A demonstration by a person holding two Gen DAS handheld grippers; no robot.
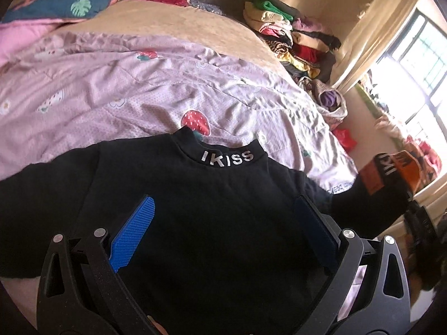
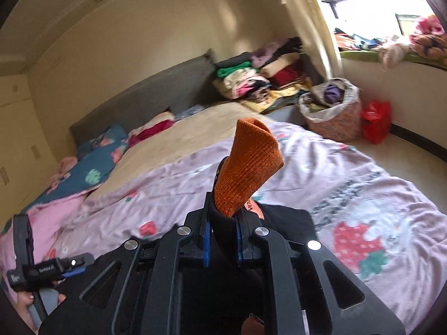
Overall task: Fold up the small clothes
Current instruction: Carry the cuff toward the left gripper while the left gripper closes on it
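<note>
Pink strawberry bedding (image 1: 156, 83) covers a big bed in a sunny bedroom. On it lies a small black top (image 1: 201, 212) with "IKISS" on its neck. The left claw (image 1: 223, 223) hangs over the top's middle, spread wide and grasping nothing. The right claw (image 2: 222, 220) is clenched on the orange cuff (image 2: 245, 167) of its sleeve, lifted up. Only the right view shows a laundry basket (image 2: 332, 120) and red bag (image 2: 375, 120) clearly.
</note>
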